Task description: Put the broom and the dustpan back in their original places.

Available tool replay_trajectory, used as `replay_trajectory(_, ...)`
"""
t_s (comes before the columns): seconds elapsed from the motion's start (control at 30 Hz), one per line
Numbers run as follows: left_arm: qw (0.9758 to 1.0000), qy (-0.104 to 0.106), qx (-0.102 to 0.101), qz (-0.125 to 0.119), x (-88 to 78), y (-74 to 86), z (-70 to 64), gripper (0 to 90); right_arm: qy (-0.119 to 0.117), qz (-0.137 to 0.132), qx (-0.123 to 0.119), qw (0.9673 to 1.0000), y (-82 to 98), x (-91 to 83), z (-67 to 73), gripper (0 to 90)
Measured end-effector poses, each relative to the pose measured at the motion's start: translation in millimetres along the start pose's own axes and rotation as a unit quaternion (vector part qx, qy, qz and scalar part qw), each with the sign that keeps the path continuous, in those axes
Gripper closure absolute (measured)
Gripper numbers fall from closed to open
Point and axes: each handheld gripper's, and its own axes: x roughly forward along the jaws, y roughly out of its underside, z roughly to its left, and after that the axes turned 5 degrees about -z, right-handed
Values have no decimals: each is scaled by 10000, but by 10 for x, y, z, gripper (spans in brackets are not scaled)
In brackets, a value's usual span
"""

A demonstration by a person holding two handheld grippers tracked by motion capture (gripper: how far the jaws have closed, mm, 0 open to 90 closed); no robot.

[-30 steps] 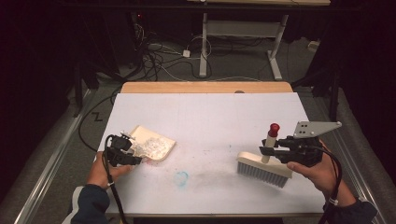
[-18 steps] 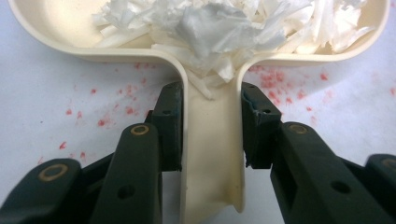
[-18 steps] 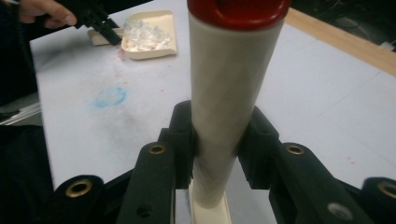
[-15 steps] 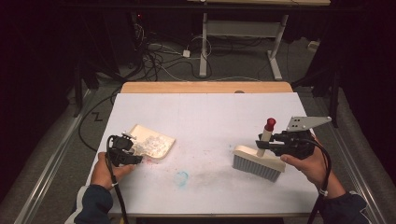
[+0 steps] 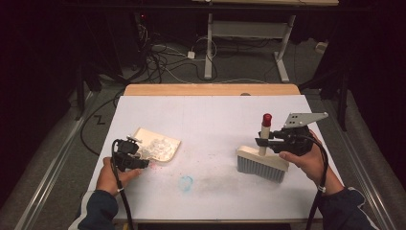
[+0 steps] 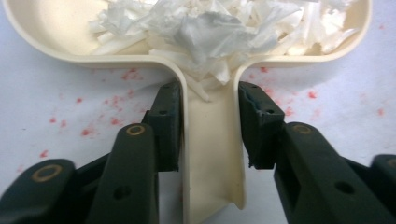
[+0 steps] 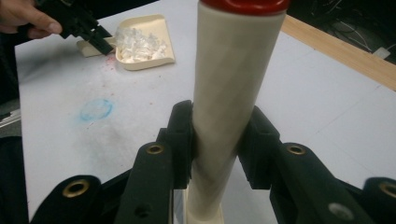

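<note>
A cream dustpan (image 5: 143, 135) heaped with white paper scraps (image 5: 162, 146) lies at the table's left. My left gripper (image 5: 143, 161) sits at its handle (image 6: 210, 154). Its jaws have just been opening, and the handle lies between the pads with only a sliver of slack on either side. On the right, my right gripper (image 5: 261, 142) is shut on the upright white handle (image 7: 233, 70) of a hand brush (image 5: 261, 165) with a red cap, whose bristles rest on the table. The right gripper view also shows the dustpan (image 7: 144, 63) and the left gripper (image 7: 100, 39) farther off.
A blue smudge (image 5: 186, 182) marks the white tabletop near the front middle, with a grey smear beside it. Red specks (image 6: 116, 119) dot the surface around the dustpan handle. A wooden strip (image 5: 210, 89) edges the far side; cables and desk legs lie beyond.
My right hand has carried the brush leftward, toward the table's middle. The left hand has stayed at the dustpan handle.
</note>
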Motion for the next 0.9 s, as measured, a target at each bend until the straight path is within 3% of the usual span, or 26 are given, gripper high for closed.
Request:
replay_trajectory(0.2,9999,106,75,-35,-34,26,-101,512,212,8,74,9997,-12,25,-90,672)
replay_trajectory(0.37,9994,195,285,-43,-64,48,-202,481,452,66,132,9989,-27,88,-178,655)
replay_trajectory(0.43,9985,219,492,-91,-77,55,-264,438,533,58,151,9984,-32,121,-215,643)
replay_trajectory(0.5,9974,249,673,-99,-78,59,-324,420,692,96,151,9974,-42,164,-258,628)
replay_trajectory(0.63,9950,72,987,-156,-106,55,-407,343,995,18,320,9945,-49,239,-369,610)
replay_trajectory(0.8,9919,-92,1151,-535,-175,77,-397,236,1308,-77,558,9898,-20,340,-490,589)
replay_trajectory(0.9,9862,-176,1389,-880,-215,100,-405,200,1541,-147,645,9858,-11,382,-549,555)
